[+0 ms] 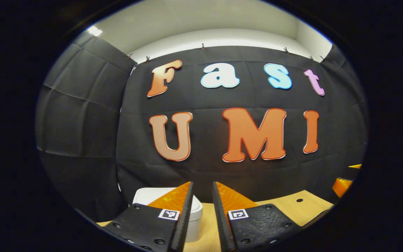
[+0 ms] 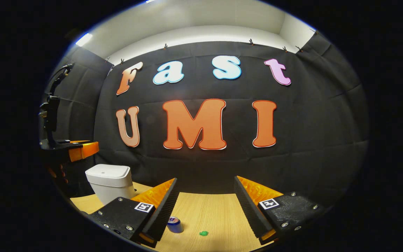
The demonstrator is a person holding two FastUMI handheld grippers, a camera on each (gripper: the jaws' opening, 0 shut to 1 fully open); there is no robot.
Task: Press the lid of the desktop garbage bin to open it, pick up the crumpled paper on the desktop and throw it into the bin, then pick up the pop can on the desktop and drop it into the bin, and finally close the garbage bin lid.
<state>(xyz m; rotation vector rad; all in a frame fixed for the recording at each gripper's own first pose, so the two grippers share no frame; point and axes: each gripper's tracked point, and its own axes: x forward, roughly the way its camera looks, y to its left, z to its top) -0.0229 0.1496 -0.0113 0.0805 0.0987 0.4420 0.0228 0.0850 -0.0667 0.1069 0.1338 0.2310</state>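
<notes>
Starting at step one, we judge: the white plastic desktop garbage bin (image 2: 110, 182) stands on the light wooden table (image 2: 208, 213) at its far left with its lid down, so we cannot see what it holds. The left gripper (image 1: 202, 213) has its fingers nearly together, nothing between them; the right gripper (image 2: 203, 206) has fingers wide apart, empty. The small blue pop can (image 2: 174, 224) stands near the table's front edge. Next move calls for pressing the lid.
</notes>
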